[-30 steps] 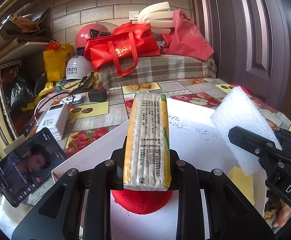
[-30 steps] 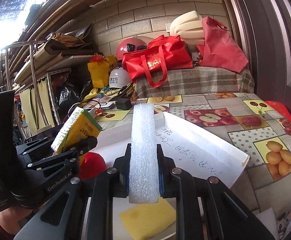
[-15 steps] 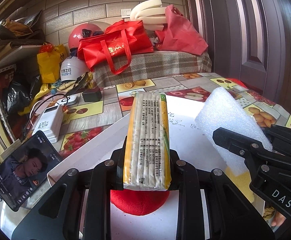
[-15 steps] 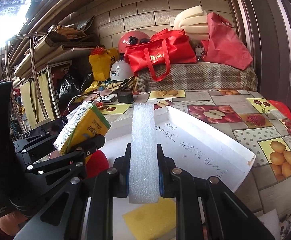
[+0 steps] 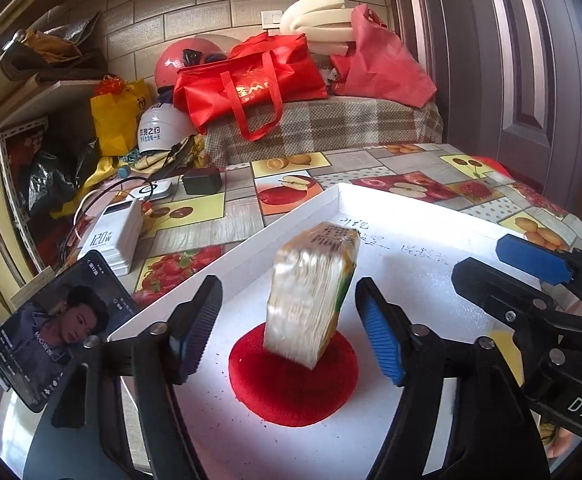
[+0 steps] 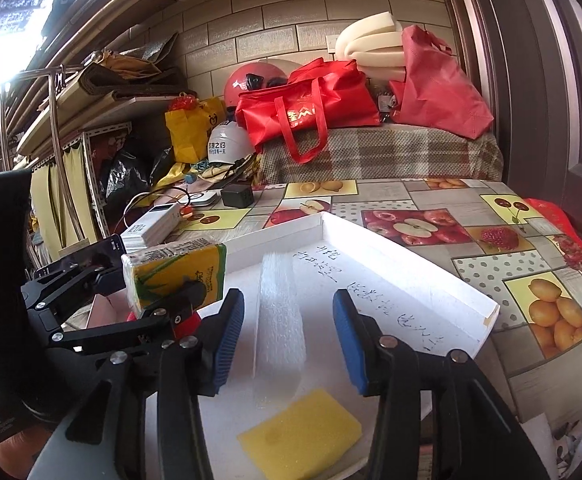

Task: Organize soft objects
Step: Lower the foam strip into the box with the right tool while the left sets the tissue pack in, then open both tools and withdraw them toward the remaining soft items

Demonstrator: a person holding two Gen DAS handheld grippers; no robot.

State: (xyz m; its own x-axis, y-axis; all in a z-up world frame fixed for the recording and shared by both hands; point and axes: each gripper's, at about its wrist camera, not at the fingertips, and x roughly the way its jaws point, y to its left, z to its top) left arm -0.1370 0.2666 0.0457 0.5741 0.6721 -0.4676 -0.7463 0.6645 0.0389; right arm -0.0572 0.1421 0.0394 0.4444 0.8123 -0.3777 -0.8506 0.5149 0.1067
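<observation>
My left gripper has its jaws opening. A yellow-and-white tissue pack hangs blurred between them, with a gap on each side, tilted over a round red pad in the white tray. My right gripper is opening too. A white foam strip stands blurred between its blue pads without touching them, just behind a yellow sponge on the tray floor. The right wrist view shows the tissue pack at the left gripper.
A phone leans at the tray's left, with a white power bank, cables and a black charger behind it. The table has a fruit-print cloth. Red bags, helmets and foam rolls sit beyond; a door stands on the right.
Both grippers went from shut to open. The tissue pack left the left jaws and the foam strip left the right jaws; both now drop, blurred, toward the tray.
</observation>
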